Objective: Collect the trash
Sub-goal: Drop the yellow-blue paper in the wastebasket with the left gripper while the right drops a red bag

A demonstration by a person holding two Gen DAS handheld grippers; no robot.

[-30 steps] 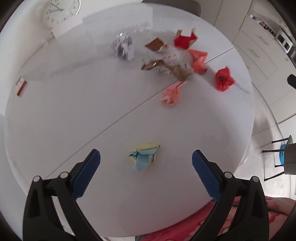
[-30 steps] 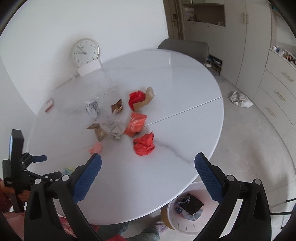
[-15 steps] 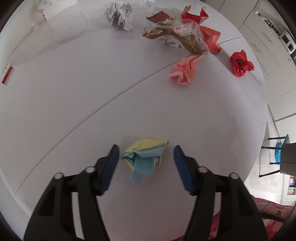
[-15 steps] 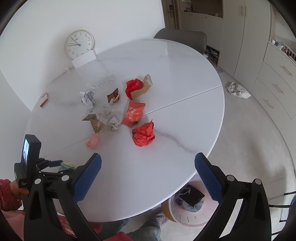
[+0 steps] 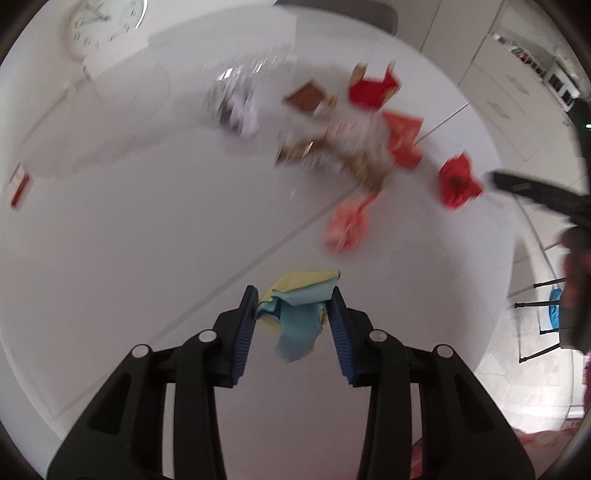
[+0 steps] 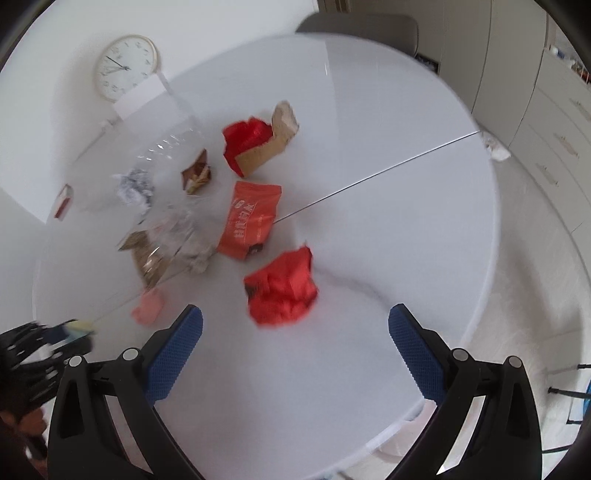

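Wall clock (image 6: 125,68), grey chair (image 6: 360,27), white cabinets (image 6: 554,122).

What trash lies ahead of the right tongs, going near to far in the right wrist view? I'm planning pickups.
Crumpled red wrapper → flat orange packet → red and tan carton, all on the white table.
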